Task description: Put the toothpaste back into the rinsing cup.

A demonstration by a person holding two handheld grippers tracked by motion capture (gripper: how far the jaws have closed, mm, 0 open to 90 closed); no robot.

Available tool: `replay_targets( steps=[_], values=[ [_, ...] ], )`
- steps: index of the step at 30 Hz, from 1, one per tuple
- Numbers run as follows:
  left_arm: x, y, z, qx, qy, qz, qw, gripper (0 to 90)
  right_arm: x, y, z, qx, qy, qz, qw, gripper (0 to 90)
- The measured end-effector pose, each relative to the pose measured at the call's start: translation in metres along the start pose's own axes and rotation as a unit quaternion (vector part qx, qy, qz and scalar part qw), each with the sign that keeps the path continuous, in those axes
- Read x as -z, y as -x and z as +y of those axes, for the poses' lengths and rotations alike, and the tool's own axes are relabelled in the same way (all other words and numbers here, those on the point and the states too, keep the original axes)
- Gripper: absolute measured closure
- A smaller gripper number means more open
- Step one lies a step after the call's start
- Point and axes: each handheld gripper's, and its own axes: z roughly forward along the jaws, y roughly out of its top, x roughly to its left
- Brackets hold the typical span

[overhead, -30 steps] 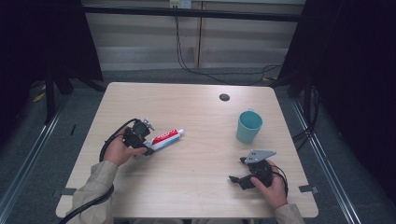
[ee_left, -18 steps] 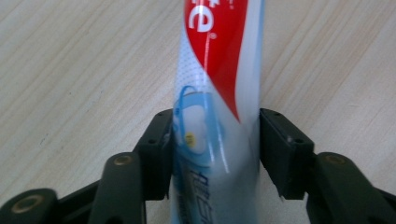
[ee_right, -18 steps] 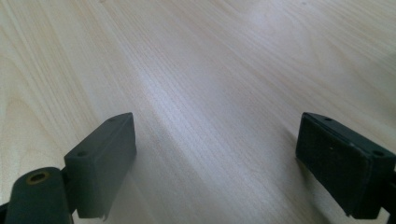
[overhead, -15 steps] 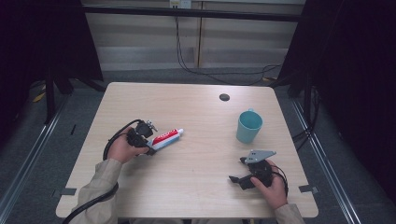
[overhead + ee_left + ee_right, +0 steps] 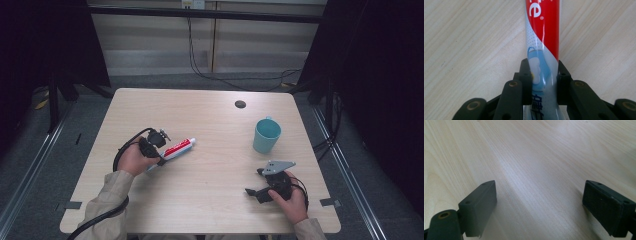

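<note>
A red, white and blue toothpaste tube [image 5: 178, 148] lies on the wooden table [image 5: 210, 125] at the left middle, its cap end pointing right. My left gripper [image 5: 161, 155] is shut on the tube's flat end; in the left gripper view the tube [image 5: 543, 45] runs up from between both jaws of that gripper [image 5: 543, 77]. A teal cup [image 5: 266, 135] stands upright at the right middle. My right gripper [image 5: 256, 187] rests near the front right edge, below the cup. Its gripper view shows this gripper [image 5: 540, 205] open with bare wood between the jaws.
A small dark round hole [image 5: 240, 104] sits in the table near the far edge. Black cable [image 5: 127, 147] loops beside the left hand. Dark curtains and metal floor rails flank the table on both sides.
The left hand with the tube has shifted very slightly; the right gripper has stayed where it was.
</note>
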Motion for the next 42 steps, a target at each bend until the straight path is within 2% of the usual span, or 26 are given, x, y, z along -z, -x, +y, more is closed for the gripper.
replay_targets(
  steps=[3,12,20,27,32,39,42],
  values=[
    [0.003,0.003,0.0,0.001,-0.005,-0.001,1.0,73.6,0.0,0.0,0.0,0.001,0.0,0.0,1.0,11.7],
    [0.012,0.011,0.0,-0.005,0.008,-0.018,0.9998,73.8,0.0,0.0,0.0,0.002,0.001,0.0,1.0,11.8],
    [0.018,0.018,0.002,-0.02,0.004,-0.016,0.9997,73.8,0.0,0.001,0.002,0.006,-0.004,0.002,1.0,12.1],
    [0.026,0.025,0.005,-0.032,0.006,-0.019,0.9993,73.8,0.0,-0.002,0.016,0.044,-0.017,-0.011,0.9988,12.7],
    [0.028,0.033,0.007,-0.046,0.013,-0.026,0.9985,73.7,-0.002,-0.003,0.031,0.068,-0.023,-0.009,0.9974,12.9],
    [0.029,0.043,0.013,-0.065,0.008,-0.031,0.9974,73.8,-0.005,-0.004,0.053,0.106,-0.047,-0.003,0.9933,12.9],
    [0.031,0.046,0.016,-0.072,0.007,-0.035,0.9967,73.8,-0.006,-0.004,0.063,0.129,-0.053,-0.006,0.9903,12.9]
  ],
)
